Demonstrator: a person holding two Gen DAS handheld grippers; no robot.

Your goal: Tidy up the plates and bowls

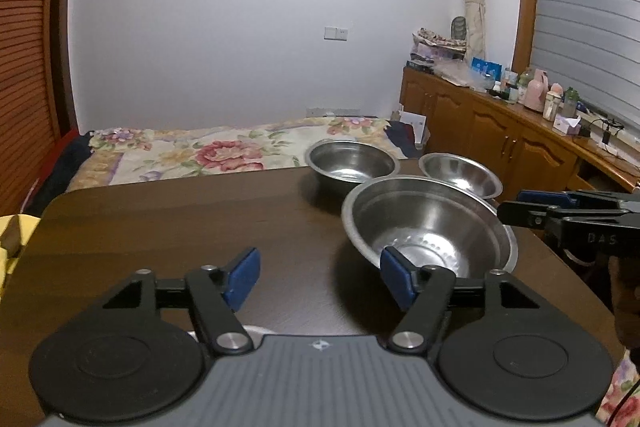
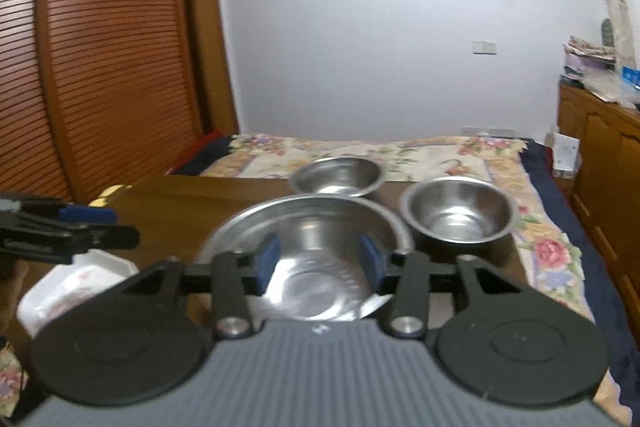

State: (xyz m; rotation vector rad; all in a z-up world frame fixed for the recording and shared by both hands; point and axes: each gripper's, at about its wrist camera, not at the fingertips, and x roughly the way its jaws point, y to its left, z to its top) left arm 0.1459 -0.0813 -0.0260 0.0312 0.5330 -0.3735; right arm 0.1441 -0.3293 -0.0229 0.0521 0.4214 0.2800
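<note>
Bowls, three steel ones, sit on the dark wood table (image 1: 160, 227), all toward its far right part in my left cam. Nearest is the big bowl (image 1: 430, 227), wide flat rim, ring of small holes round its bottom, upright and empty.

My left claw (image 1: 320, 277) hangs over bare table w/ blue pads spread wide, nothing between them; its right pad overlaps the big bowl's near rim in the pic, can't tell if it touches. My right claw (image 2: 320, 261) is at a medium gap, pads apart, nothing pinched; the big bowl's hollow shows thru the gap and below it. That view is blurred. The right claw pokes in at the right edge of the left cam, by the big bowl's right rim, and the left claw shows at the left edge of the right cam.

White foam tray (image 2: 76, 283) lies on the table near-left in the right cam, beside the big bowl.

Behind the big bowl: mid bowl (image 2: 458, 213) at right, deeper, and small bowl (image 2: 336, 175) further back near the table's far edge. Both upright, empty, close to the big one.

Beyond the table, a bed w/ floral cover (image 1: 224, 151), then white wall.
</note>
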